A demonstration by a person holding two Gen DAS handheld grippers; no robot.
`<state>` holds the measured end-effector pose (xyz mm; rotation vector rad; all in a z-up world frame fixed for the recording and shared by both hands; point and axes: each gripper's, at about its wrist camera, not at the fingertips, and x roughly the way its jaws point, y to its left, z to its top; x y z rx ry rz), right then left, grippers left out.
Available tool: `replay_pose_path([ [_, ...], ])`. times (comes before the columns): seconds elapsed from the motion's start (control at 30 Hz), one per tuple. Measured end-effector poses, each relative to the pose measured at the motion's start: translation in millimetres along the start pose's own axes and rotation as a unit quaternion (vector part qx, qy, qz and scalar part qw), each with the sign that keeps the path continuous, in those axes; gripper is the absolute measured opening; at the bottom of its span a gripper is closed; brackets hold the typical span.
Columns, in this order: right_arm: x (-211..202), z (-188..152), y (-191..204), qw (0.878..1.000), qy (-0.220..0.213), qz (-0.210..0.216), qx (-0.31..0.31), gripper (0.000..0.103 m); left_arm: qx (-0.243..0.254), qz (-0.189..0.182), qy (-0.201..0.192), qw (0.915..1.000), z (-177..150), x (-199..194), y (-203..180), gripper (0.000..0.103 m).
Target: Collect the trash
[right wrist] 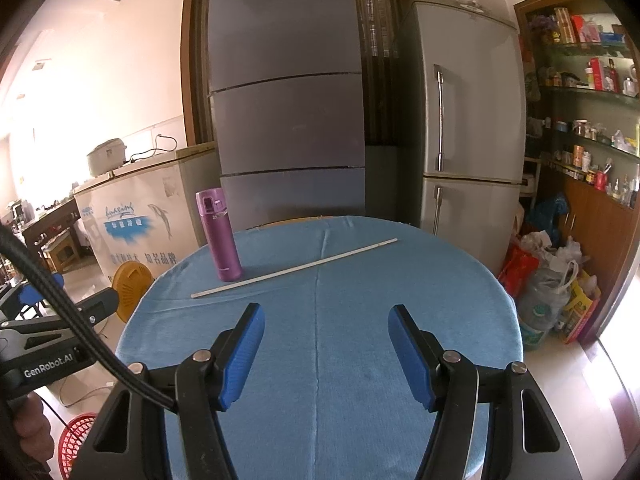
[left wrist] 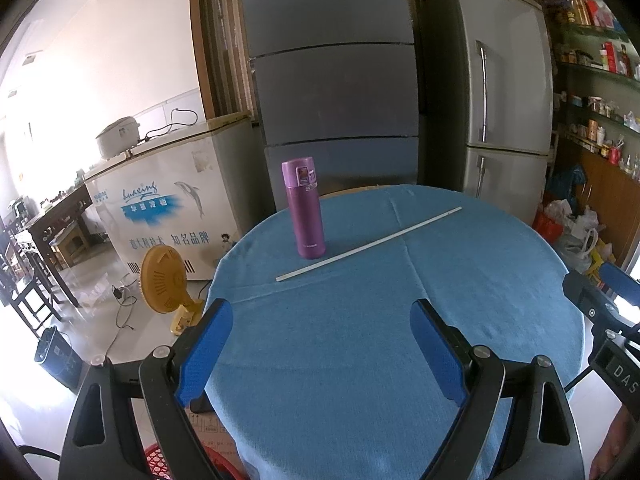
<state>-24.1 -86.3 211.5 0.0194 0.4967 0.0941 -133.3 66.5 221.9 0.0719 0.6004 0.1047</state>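
From my remote seat, both grippers hung over the near half of a round table (left wrist: 500,280) draped in blue cloth. My left gripper (left wrist: 322,348) had its blue-padded jaws spread wide, with only bare cloth between them. My right gripper (right wrist: 326,354) had its jaws apart too, less widely, and it also held nothing; in the left view, part of it showed at the right edge.

The one loose piece on the table was a thin white stick (left wrist: 368,245), lying flat on the cloth. It ran on a diagonal from the near left toward the far right, across the far half of the table, well ahead of both sets of jaws. A purple flask (left wrist: 303,208) stood upright with its cap closed just behind the stick's left part; I could not tell whether the two touched.

Behind the table stood a tall grey fridge (left wrist: 332,80) and a silver fridge (left wrist: 496,80) to its right, with a white chest freezer (left wrist: 168,208) at the left. A yellow fan (left wrist: 164,280) sat on the floor by the freezer. A red basket (right wrist: 76,444) showed at floor level below the table's near left edge. Bags (right wrist: 548,276) were heaped on the floor at the right, below stocked shelves (right wrist: 592,92).
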Motion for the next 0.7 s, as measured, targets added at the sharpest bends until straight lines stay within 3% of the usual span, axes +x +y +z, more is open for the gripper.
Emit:
replay_pose_path([
  [0.53, 20, -1, -2, 1.000, 0.019, -0.003, 0.004, 0.068, 0.003, -0.007, 0.014, 0.9999, 2, 21, -4, 0.090],
  [0.7, 48, -11, -14, 0.999, 0.044, -0.015, 0.012, 0.070, 0.008, -0.026, 0.038, 0.9989, -8, 50, -17, 0.090],
])
